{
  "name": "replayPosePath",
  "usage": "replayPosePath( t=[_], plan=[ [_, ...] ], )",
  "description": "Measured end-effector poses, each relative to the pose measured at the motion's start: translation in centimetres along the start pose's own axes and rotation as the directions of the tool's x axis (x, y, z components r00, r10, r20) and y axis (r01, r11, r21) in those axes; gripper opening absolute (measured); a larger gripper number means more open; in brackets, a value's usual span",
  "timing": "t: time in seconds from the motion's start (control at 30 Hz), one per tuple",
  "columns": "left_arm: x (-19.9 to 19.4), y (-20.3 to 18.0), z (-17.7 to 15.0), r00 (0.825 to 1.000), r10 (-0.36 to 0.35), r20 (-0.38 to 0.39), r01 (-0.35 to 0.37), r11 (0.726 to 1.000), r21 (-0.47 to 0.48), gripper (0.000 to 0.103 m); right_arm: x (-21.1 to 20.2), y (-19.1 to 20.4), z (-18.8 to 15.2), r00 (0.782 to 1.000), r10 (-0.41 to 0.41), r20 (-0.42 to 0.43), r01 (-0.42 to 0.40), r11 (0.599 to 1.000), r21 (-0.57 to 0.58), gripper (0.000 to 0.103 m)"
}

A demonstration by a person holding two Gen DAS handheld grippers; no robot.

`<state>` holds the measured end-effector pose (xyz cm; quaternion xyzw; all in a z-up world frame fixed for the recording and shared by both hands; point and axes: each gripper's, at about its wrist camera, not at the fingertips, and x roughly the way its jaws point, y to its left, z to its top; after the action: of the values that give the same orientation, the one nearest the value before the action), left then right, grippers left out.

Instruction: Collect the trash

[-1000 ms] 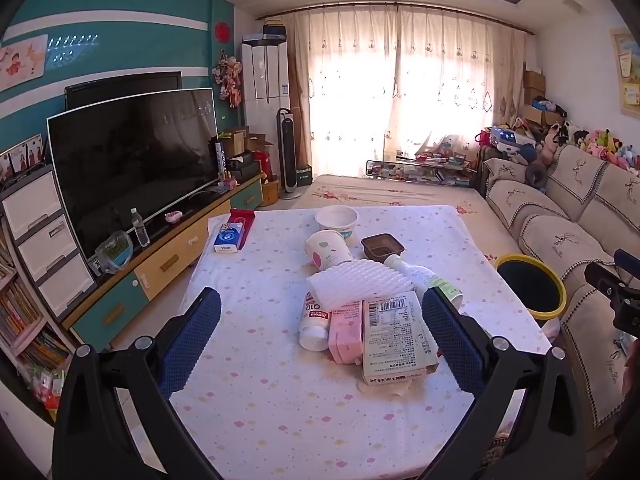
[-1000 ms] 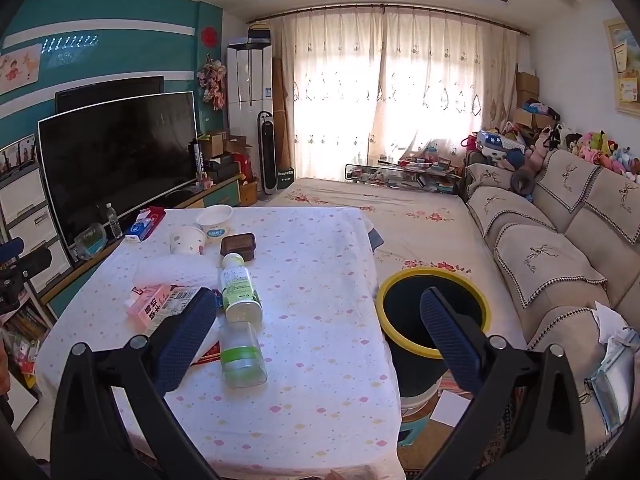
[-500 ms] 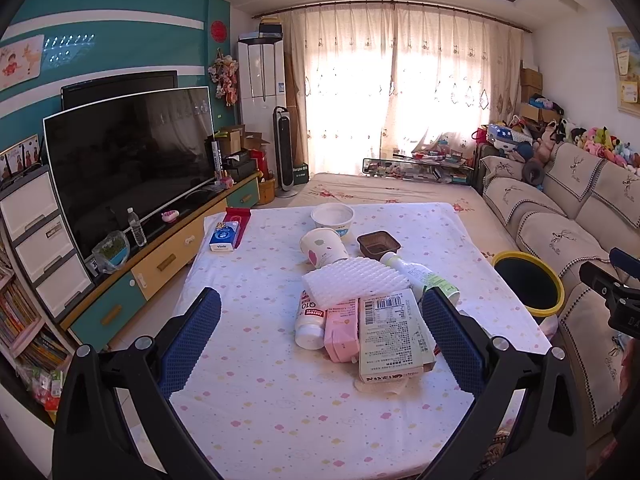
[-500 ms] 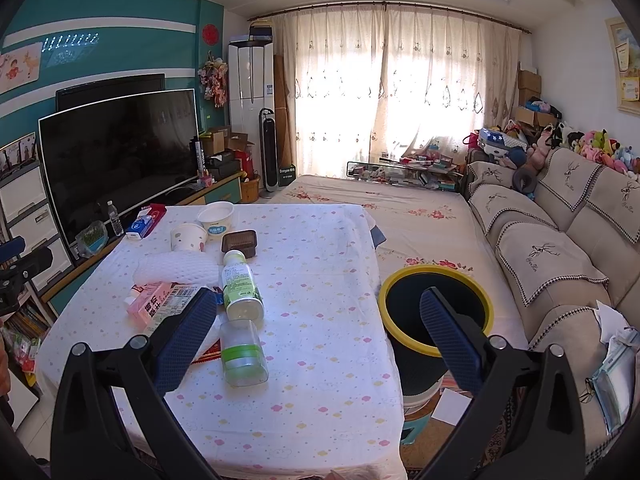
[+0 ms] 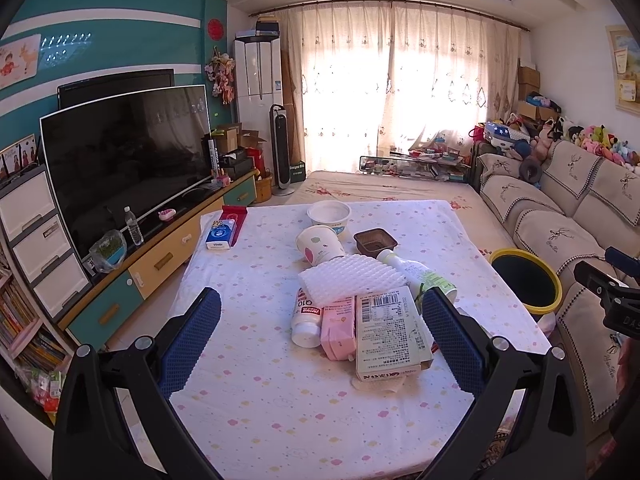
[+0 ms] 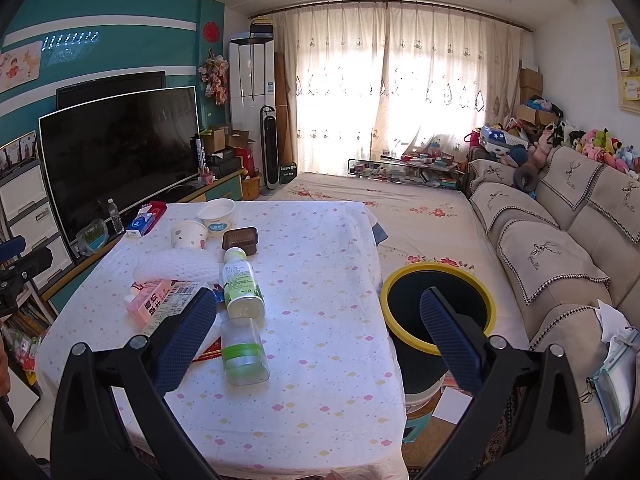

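— What could go wrong here?

— Both hand-held grippers, left and right, are wide open and hold nothing. The clear bottle lies on the worktop just ahead of the right one's left finger. It is round, so a bump could roll it off.

— Which way does it point?

— It lies flat, long way pointing away from the hand-held gripper. The bin sits ahead, to the right.

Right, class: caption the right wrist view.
Open right claw above table, lying bottles and yellow-rimmed bin.
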<state>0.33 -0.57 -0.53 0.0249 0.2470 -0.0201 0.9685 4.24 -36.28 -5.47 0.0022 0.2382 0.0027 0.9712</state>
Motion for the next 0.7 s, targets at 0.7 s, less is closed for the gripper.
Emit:
replayPosePath(
  t=[0.7],
  plan=[
    [0.11,-0.03,-0.09,1.0,-0.012,-0.006,0.012,1.0,0.002,0.099,0.57,0.12,-0.49,1.0,0.009,-0.01,-0.009,1.0,-0.003,0.097]
  ],
)
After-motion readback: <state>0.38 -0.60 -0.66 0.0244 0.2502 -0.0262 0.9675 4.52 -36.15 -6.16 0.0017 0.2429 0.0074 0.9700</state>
